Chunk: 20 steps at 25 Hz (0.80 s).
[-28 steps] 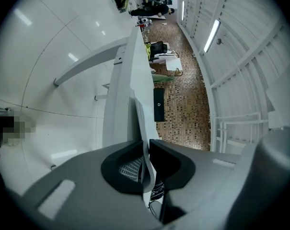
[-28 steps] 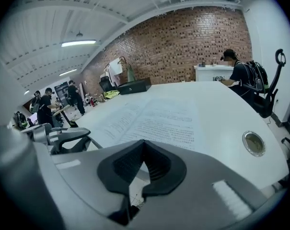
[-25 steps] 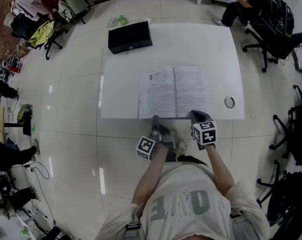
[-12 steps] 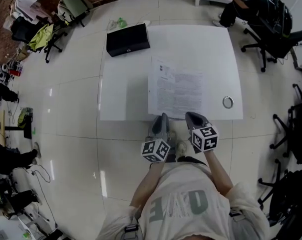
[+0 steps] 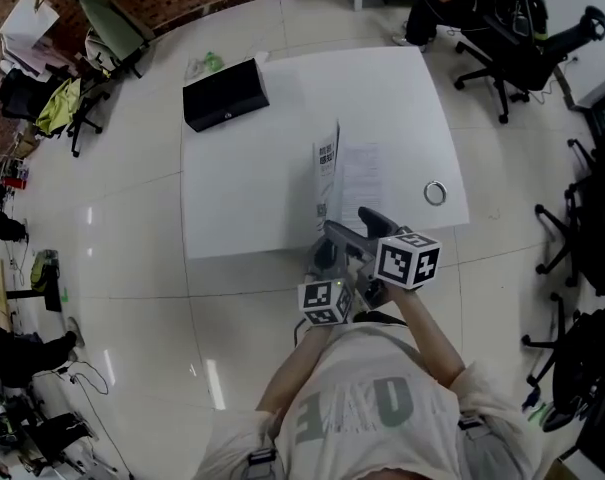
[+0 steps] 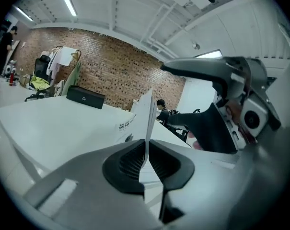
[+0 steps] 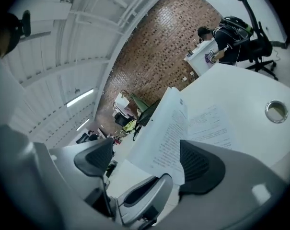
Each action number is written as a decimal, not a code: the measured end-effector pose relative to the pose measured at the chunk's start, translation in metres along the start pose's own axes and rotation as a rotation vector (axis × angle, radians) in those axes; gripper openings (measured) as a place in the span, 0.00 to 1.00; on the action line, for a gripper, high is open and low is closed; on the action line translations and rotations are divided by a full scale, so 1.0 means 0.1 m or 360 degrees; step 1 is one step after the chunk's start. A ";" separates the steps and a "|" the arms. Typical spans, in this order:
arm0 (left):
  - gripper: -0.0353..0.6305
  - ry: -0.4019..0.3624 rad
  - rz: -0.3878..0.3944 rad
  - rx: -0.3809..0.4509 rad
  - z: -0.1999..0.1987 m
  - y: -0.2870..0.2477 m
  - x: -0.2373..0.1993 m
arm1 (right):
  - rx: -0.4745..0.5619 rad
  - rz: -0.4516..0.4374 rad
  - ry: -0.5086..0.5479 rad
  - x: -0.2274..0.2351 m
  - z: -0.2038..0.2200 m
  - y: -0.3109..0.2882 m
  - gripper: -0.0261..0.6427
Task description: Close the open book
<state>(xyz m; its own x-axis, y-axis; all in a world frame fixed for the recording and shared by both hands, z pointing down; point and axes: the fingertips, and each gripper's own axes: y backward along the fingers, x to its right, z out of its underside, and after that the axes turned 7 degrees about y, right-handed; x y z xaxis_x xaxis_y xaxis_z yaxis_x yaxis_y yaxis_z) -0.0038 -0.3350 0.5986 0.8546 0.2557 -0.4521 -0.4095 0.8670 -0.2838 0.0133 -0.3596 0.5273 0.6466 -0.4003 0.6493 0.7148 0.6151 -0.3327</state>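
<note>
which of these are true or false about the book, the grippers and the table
1. The left gripper is clamped on the lifted half of the book. True; its jaws have just been closing on it.
2. The right gripper is shut on a page. False: its jaws stand wide apart, just opened, a page between them unclamped.
3. The book lies flat open. False: its left half stands nearly upright.
4. A metal ring lies on the table right of the book. True.
5. The black box sits on the book. False: it stands apart at the table's far left corner.
</note>
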 end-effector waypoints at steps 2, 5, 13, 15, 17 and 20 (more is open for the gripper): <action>0.11 -0.0019 0.0006 -0.0023 0.06 -0.04 0.05 | -0.0061 0.0067 0.0092 0.00 0.07 -0.05 0.69; 0.12 -0.0039 0.0012 -0.0043 0.11 -0.07 0.09 | -0.0160 0.0149 0.0224 0.02 0.20 -0.07 0.68; 0.12 -0.0153 0.0054 -0.0073 0.16 -0.06 0.11 | -0.0305 0.0065 -0.0085 0.23 0.14 -0.18 0.68; 0.11 -0.0208 0.0066 -0.0072 0.17 -0.05 0.14 | -0.0344 0.0080 -0.0109 0.32 0.13 -0.21 0.68; 0.11 -0.0248 0.0076 -0.0074 0.18 -0.05 0.19 | -0.0388 0.0096 -0.0113 0.40 0.15 -0.23 0.68; 0.12 -0.0251 0.0084 -0.0080 0.19 -0.04 0.20 | -0.0405 0.0060 -0.0174 0.41 0.17 -0.23 0.59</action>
<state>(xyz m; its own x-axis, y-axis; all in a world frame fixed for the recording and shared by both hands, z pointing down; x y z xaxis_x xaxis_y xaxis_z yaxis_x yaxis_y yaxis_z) 0.0207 -0.3253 0.6069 0.8694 0.3676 -0.3302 -0.4671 0.8293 -0.3067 0.0194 -0.3788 0.5729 0.6514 -0.2963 0.6985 0.7436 0.4321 -0.5102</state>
